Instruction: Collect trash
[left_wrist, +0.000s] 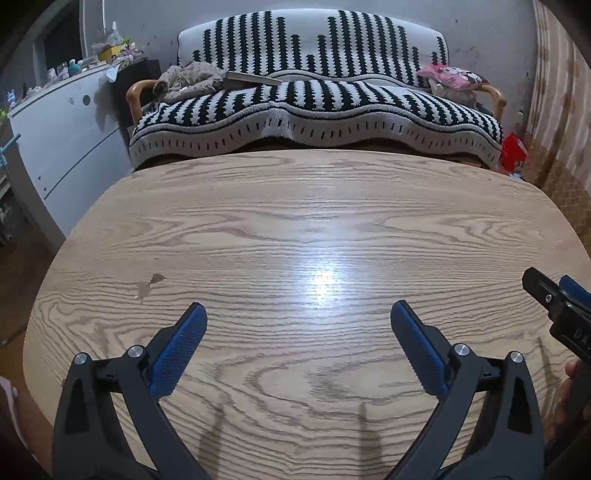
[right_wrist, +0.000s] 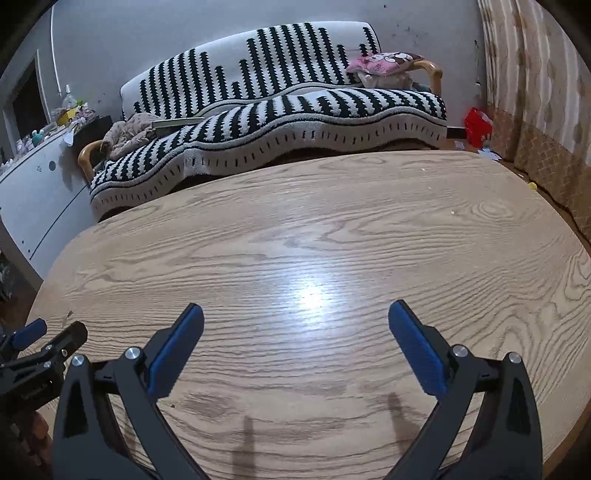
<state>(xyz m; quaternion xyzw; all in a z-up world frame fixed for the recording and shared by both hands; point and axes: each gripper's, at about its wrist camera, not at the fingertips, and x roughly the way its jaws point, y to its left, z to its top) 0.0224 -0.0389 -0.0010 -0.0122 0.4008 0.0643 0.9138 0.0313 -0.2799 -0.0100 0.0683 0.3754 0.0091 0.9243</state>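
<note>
My left gripper (left_wrist: 298, 314) is open and empty, held low over the near part of a wooden oval table (left_wrist: 295, 229). My right gripper (right_wrist: 295, 315) is open and empty too, over the same table (right_wrist: 332, 240). Each gripper shows at the edge of the other's view: the right one at the right edge of the left wrist view (left_wrist: 561, 306), the left one at the lower left of the right wrist view (right_wrist: 40, 343). No trash item lies on the tabletop, only a small crumb (right_wrist: 453, 212) near the far right. A small dark mark (left_wrist: 151, 282) shows on the wood.
A sofa with a black-and-white striped cover (left_wrist: 317, 107) stands just behind the table, with clothes (left_wrist: 184, 81) and a pink cushion (left_wrist: 456, 75) on it. A white dresser (left_wrist: 62, 133) stands at left. A red bag (right_wrist: 477, 125) and paper scraps (right_wrist: 487, 152) lie on the floor at right.
</note>
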